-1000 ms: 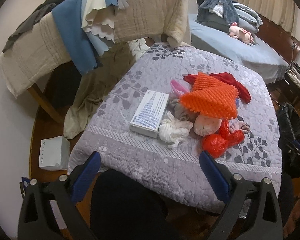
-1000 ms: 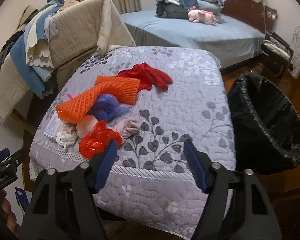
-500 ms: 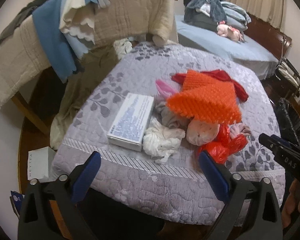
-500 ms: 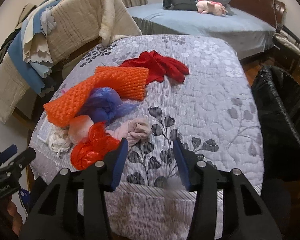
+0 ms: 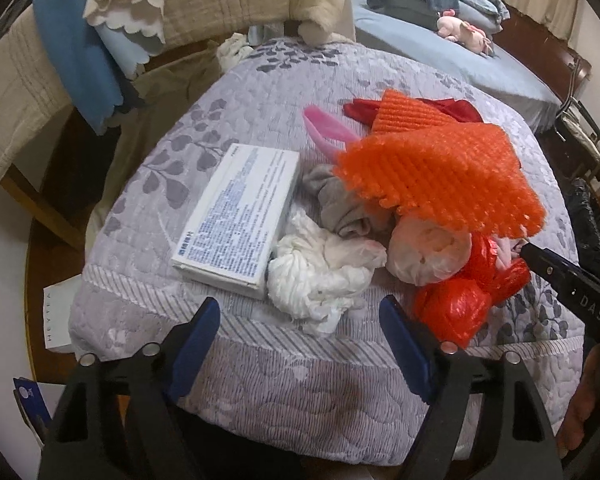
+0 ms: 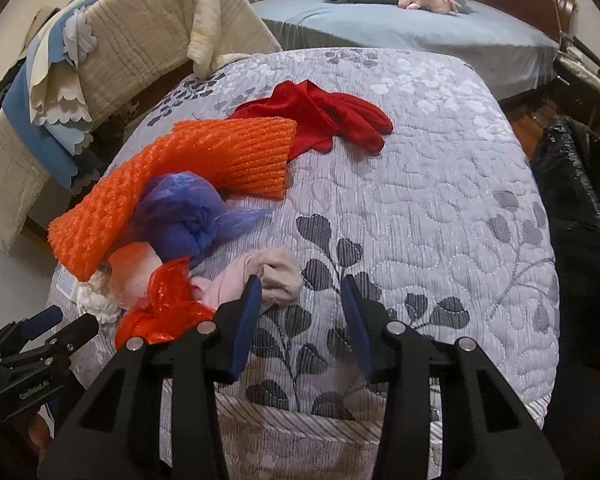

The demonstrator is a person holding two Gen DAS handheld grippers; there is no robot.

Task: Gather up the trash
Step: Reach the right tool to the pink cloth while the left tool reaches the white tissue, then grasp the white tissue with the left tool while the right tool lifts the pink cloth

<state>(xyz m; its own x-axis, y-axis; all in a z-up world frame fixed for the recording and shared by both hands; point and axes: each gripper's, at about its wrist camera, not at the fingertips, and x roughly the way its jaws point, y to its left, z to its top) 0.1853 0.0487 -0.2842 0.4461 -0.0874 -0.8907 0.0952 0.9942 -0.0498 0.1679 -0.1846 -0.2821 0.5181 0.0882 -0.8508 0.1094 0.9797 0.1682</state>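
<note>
A heap of trash lies on a table under a grey quilted cover. It holds a white box, a crumpled white tissue, a pale bag, a red plastic bag, orange bubble wrap, a blue bag and a pink crumpled cloth. My left gripper is open and empty, just in front of the tissue. My right gripper is open and empty, its left finger beside the pink cloth.
A black-lined bin stands right of the table. A red cloth lies further back on the cover. Blankets hang over a chair at the left. A bed is behind. A white box lies on the floor.
Both grippers have moved forward and lower toward the heap. Both sets of jaws have narrowed but stay open. Nothing has been taken hold of.
</note>
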